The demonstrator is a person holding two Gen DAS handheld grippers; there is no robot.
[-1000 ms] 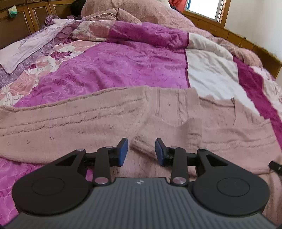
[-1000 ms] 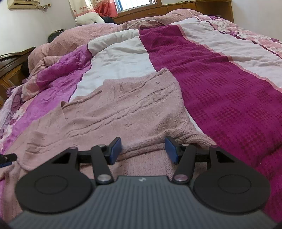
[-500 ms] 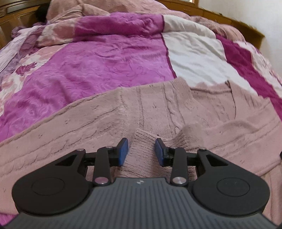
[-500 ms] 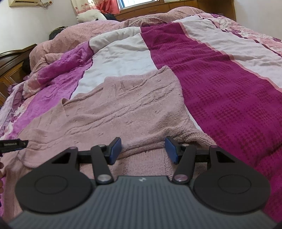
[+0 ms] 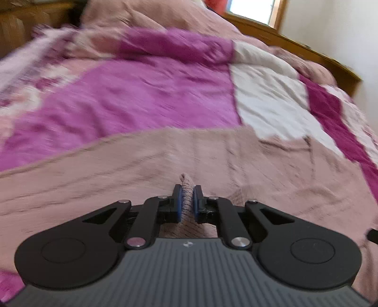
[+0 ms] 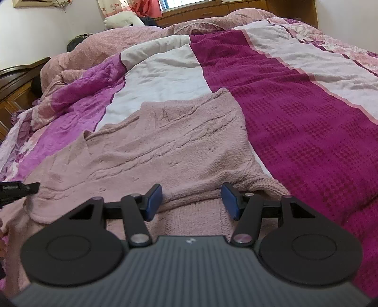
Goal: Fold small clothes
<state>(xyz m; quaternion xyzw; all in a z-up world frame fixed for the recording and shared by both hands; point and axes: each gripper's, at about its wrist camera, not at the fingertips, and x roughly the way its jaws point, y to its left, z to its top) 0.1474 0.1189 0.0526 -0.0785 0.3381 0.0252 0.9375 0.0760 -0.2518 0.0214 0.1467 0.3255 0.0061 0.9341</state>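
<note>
A bed is filling both views, covered in a patchwork quilt of magenta, white and floral panels, with a rumpled pink blanket heaped at its far end and a window showing beyond the wooden bed frame. The left wrist view is smeared with motion blur, so the fine detail of the quilt there is hard to read.

A dusty-pink knitted sweater is lying spread across the near part of the bed, over the white and magenta panels, with its ribbed hem closest to the cameras.

The left gripper is pinching a raised fold of the sweater's ribbed edge: its blue-padded fingers are squeezed together with only the bunched knit between them, and a small tuft of fabric is poking up above the tips.

The right gripper is sitting over the hem on the other side of the garment, its fingers spread roughly halfway apart. The ribbed band is lying between them, but the pads are not pressing on it. A dark tip of the left gripper is showing at the left edge of the right wrist view, beside the sweater.
</note>
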